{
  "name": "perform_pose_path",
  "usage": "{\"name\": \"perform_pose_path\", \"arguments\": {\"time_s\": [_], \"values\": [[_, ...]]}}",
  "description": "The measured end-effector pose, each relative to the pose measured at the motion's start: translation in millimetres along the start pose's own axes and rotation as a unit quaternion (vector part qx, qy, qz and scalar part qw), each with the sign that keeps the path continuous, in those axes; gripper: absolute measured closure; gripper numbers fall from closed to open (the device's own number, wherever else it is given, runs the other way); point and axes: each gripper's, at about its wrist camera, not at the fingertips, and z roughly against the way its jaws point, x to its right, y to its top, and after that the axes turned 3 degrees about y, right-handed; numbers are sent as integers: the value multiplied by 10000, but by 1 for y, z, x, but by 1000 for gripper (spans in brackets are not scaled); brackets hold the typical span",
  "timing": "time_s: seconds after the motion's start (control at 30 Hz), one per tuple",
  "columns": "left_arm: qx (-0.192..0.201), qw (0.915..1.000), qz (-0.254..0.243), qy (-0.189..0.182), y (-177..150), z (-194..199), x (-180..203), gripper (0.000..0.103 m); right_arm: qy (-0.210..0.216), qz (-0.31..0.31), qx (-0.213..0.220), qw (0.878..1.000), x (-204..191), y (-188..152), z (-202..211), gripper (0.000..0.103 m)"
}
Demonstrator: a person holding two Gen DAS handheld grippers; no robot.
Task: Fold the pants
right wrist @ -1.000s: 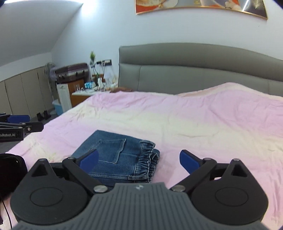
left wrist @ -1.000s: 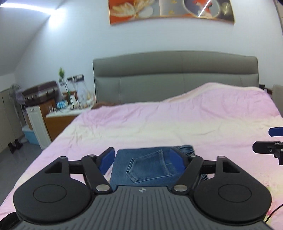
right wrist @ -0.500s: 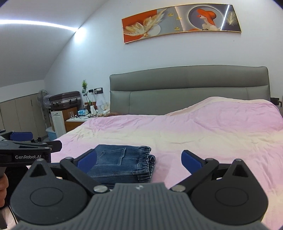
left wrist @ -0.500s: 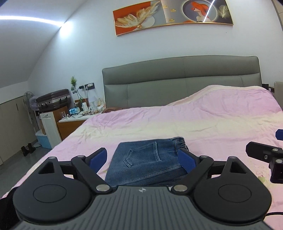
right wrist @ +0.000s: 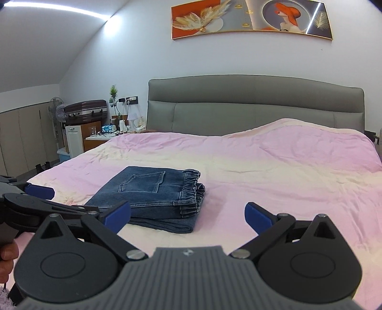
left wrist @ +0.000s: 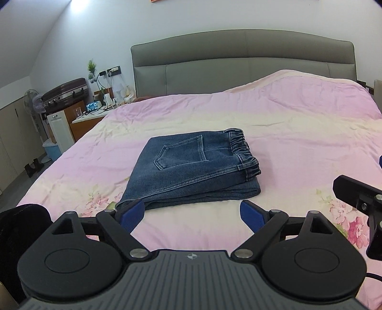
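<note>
The jeans lie folded compactly on the bed, so folding looks finished; the left hand-held gripper and right hand-held gripper are both spread apart, empty.

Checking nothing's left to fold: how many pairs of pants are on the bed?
1: the folded jeans lie on the pink bedspread, near its front edge. Nothing else shows there.

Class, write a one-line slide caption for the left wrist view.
Folded jeans lie on the pink bedspread; the open left gripper holds nothing.

Grey headboard, white wall w/ painting, nightstand at left.
</note>
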Motion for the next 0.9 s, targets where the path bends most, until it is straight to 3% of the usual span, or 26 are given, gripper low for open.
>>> {"name": "perform_pose_path", "arguments": {"time_s": [0.9], "values": [[-51,10000,-18,-21,4,-1,-1,0,61,19,-79,9999,3,0,-1,5]]}}
